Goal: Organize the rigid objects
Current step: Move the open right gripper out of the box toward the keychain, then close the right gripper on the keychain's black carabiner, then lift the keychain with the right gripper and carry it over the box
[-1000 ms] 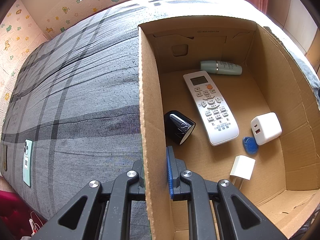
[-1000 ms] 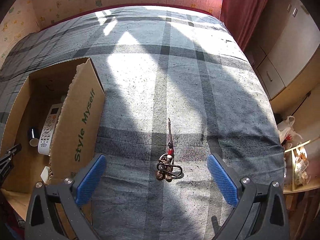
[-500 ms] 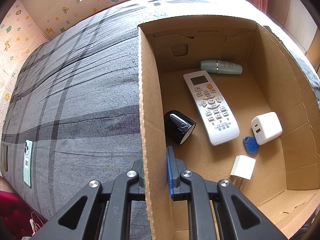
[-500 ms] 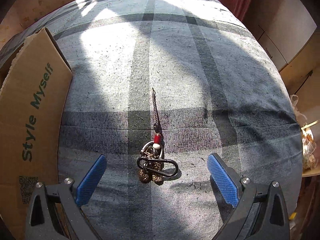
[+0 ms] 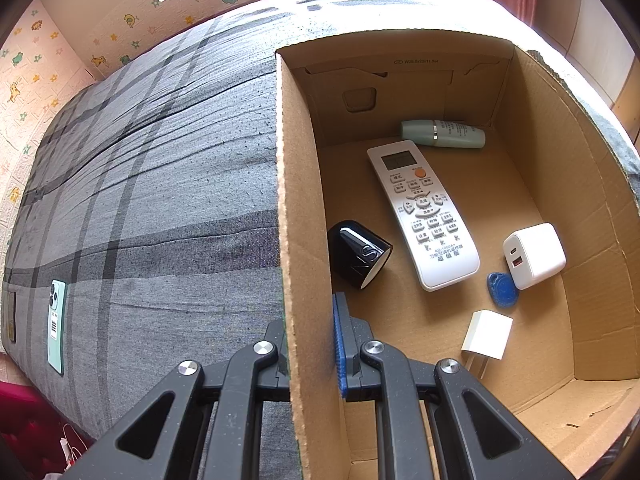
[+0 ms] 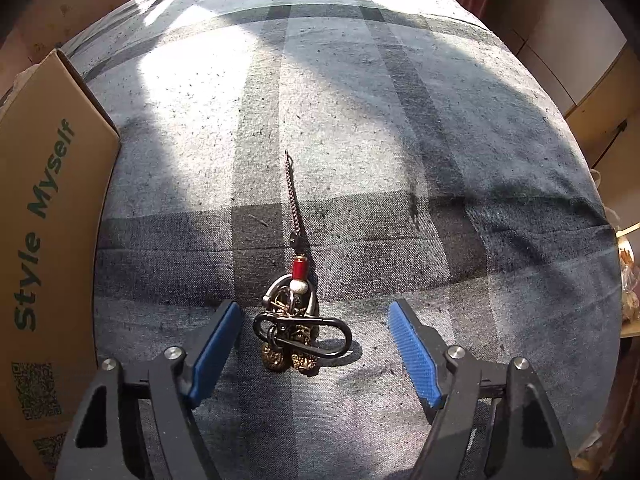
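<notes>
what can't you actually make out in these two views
- Left view: the outer finger of the left tongs is hidden behind the box wall they clamp.
- Left view: the plug's prongs are partly hidden behind the tongs.
- Left view: the remote's button labels are too small to read.
- Right view: the box inside is out of frame; only its printed side shows.
- Right view: the charms under the keychain's carabiner are tangled and unclear between the open right tongs.

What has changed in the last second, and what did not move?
The right gripper has moved forward and down to the keychain; its open fingers now stand on both sides of it, not yet touching. The left gripper stays shut on the cardboard box wall. The remote and other things inside lie as before.
</notes>
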The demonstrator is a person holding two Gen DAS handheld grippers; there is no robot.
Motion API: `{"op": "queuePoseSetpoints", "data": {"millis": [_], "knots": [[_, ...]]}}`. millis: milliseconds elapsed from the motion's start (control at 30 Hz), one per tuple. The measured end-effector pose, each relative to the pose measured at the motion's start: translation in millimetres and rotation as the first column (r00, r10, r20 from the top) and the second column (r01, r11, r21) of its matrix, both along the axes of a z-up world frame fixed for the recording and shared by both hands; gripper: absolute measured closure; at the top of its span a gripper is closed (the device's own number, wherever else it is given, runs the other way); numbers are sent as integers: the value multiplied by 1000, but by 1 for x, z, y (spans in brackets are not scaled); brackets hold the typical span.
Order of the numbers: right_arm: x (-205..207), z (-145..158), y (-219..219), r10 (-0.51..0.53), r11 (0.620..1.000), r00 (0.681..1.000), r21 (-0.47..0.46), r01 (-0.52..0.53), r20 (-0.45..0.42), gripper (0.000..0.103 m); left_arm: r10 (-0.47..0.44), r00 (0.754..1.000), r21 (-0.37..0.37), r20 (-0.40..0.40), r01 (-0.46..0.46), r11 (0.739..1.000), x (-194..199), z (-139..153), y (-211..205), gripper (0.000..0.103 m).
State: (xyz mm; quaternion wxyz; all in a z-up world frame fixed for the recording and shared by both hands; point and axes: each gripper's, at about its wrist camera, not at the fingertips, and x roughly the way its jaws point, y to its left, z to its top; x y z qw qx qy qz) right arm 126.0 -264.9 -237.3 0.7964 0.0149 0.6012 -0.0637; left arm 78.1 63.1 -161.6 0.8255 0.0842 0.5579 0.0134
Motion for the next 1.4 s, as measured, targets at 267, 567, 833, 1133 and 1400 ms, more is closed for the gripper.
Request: {"op": "queuePoseSetpoints", "data": {"millis": [267, 567, 833, 1133, 1400], "knots": [[-7, 9, -2, -3, 1000, 1000, -1, 3, 16, 56, 1, 1000, 0, 0, -1, 1000, 0, 0, 1, 89], [-18, 38, -1, 14, 1000, 999, -8, -14, 52, 56, 2, 1000, -1, 0, -2, 1000, 0, 0, 1, 89], [-23, 68, 5, 28, 1000, 996, -8, -27, 86, 56, 2, 1000, 0, -1, -2, 1000, 1, 0, 1, 89], [-25, 93, 17, 55, 998, 992, -12, -55, 109, 56, 3, 1000, 0, -1, -3, 1000, 2, 0, 0, 89], [-27, 122, 33, 100, 995, 983, -16, -98, 151, 56, 4, 1000, 0, -1, -4, 1000, 2, 0, 0, 89]]}}
